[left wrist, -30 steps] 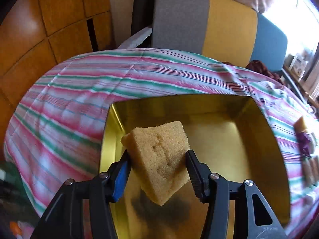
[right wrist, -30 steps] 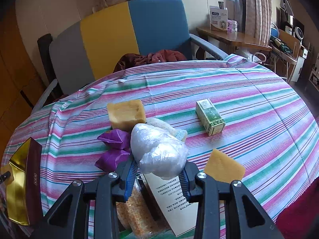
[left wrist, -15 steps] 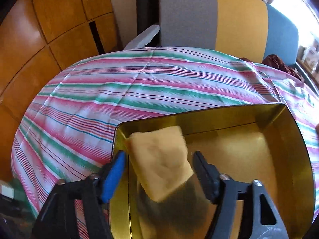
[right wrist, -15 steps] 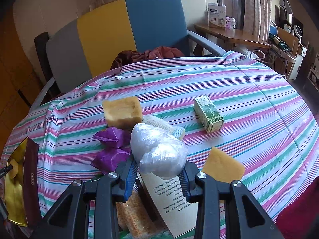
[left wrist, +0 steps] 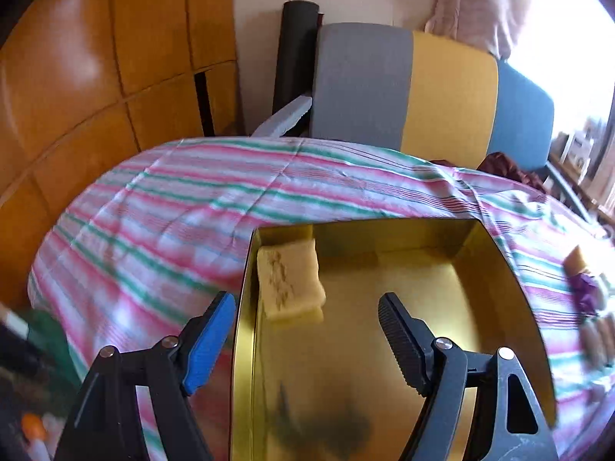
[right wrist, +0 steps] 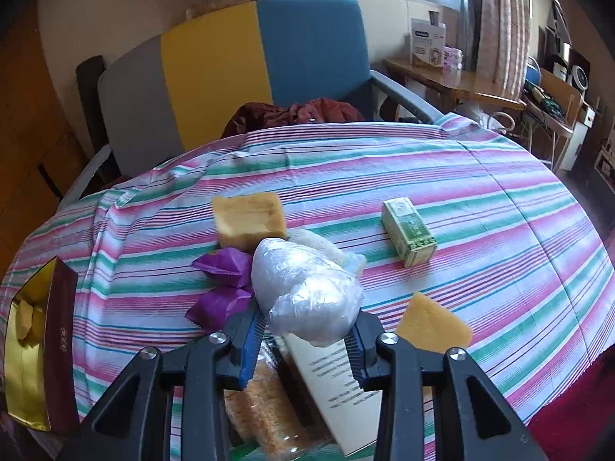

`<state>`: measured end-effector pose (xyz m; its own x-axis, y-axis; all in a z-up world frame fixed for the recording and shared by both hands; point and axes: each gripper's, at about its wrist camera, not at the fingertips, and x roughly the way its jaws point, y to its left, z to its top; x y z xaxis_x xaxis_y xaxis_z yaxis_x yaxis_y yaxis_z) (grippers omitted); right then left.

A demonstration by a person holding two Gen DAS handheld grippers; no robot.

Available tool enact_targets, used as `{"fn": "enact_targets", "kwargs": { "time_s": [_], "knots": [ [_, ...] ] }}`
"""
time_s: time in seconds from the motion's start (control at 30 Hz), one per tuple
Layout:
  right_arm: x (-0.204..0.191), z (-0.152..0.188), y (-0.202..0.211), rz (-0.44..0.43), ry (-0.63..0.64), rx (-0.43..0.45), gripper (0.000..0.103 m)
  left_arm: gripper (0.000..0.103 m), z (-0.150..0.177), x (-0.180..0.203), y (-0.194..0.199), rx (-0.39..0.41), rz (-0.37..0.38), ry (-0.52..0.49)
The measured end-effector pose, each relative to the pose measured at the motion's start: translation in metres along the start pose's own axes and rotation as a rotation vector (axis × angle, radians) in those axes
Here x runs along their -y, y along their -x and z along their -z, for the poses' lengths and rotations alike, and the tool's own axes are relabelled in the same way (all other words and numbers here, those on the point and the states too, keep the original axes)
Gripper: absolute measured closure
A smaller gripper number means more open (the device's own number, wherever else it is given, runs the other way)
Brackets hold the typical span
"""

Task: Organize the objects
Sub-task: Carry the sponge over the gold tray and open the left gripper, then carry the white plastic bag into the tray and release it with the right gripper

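In the left wrist view the striped cloth (left wrist: 161, 230) is smeared by motion blur, the gold tin's (left wrist: 496, 269) near end runs off the bottom edge, and the things at the far right (left wrist: 588, 292) are too blurred to name. In the right wrist view the wrapped white bundle (right wrist: 307, 296) and the right hand-held gripper (right wrist: 305, 340) cover much of the printed leaflet (right wrist: 338, 380), whose print is too small to read, and the cracker pack (right wrist: 265, 411) beneath. The tin at the left edge (right wrist: 57, 345) is cut off there, so little of its inside shows.
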<state>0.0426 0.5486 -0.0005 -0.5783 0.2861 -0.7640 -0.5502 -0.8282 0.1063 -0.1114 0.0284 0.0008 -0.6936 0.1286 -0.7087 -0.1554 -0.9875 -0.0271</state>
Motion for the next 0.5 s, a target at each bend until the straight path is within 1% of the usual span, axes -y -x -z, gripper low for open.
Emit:
{"fn": "enact_targets", "kwargs": {
  "time_s": [0.1, 0.2, 0.33, 0.5],
  "knots": [
    [-0.028, 0.002, 0.011, -0.044, 0.047, 0.011, 0.066, 0.025, 0.017, -0.008, 0.011, -0.009, -0.013, 0.019],
    [-0.066, 0.006, 0.022, -0.111, 0.096, 0.022, 0.066, 0.025, 0.033, -0.016, 0.02, -0.026, -0.044, 0.024],
    [-0.136, 0.017, 0.03, -0.247, 0.189, 0.011, 0.066, 0.025, 0.049, -0.026, 0.027, -0.043, -0.065, 0.058],
    [-0.232, 0.041, 0.031, -0.421, 0.317, -0.043, 0.066, 0.025, 0.057, -0.035, 0.035, -0.047, -0.085, 0.069]
  ]
}}
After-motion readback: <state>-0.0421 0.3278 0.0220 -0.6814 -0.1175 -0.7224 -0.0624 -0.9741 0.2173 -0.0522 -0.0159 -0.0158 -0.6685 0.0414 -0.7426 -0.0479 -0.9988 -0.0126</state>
